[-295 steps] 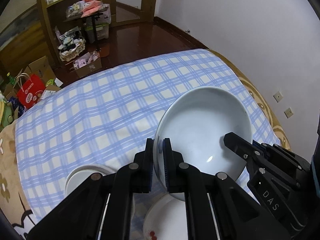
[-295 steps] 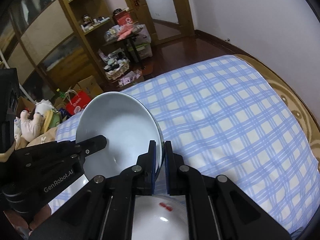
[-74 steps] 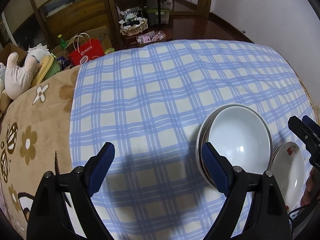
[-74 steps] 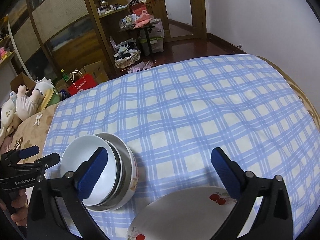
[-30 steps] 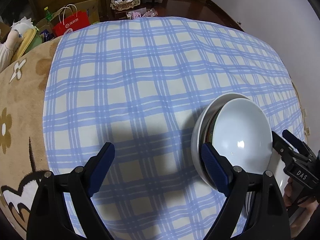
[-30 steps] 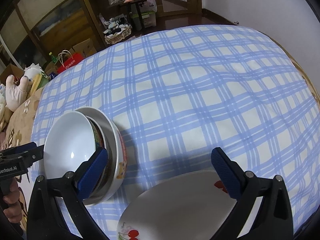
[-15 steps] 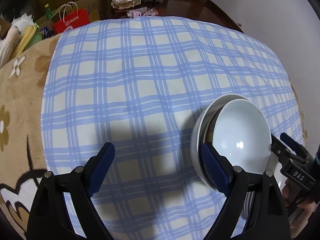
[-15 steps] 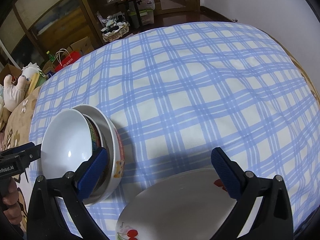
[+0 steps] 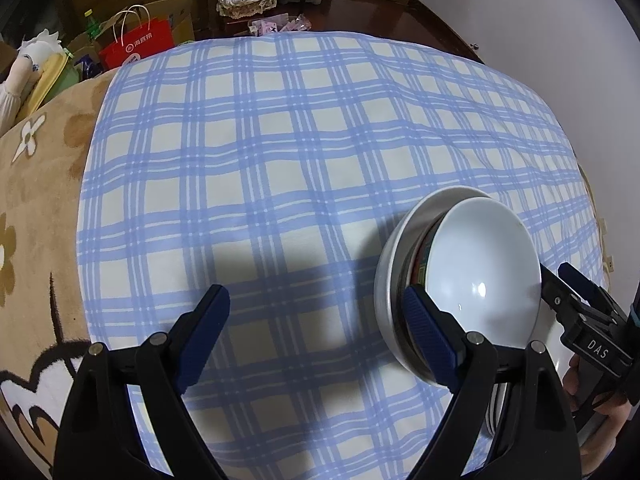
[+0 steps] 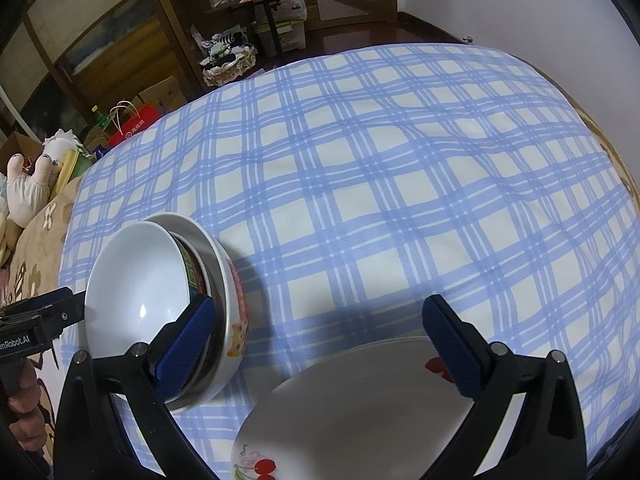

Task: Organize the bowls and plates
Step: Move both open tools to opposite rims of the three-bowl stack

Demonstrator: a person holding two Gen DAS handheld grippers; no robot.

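Note:
A stack of nested bowls, with a plain white bowl (image 9: pixel 480 264) on top, sits on the blue checked cloth (image 9: pixel 280 184). It also shows in the right wrist view (image 10: pixel 136 284), with a larger cartoon-printed bowl (image 10: pixel 236 320) outermost. A white plate with cherries (image 10: pixel 360 412) lies right of the stack. My left gripper (image 9: pixel 316 336) is open and empty, its right finger by the stack. My right gripper (image 10: pixel 320 344) is open and empty above the plate's far edge, its left finger by the stack.
A brown flowered blanket (image 9: pixel 36 184) lies left of the cloth. A red paper bag (image 9: pixel 138 42), boxes, a basket and wooden shelves (image 10: pixel 120 32) stand on the floor beyond. A white wall (image 10: pixel 520 0) is at the right. Plush toys (image 10: pixel 28 188) lie far left.
9.8 s ago both grippers were shut on the white bowl's rim; it now rests in the stack and both are open. Over the last second both views shifted only slightly.

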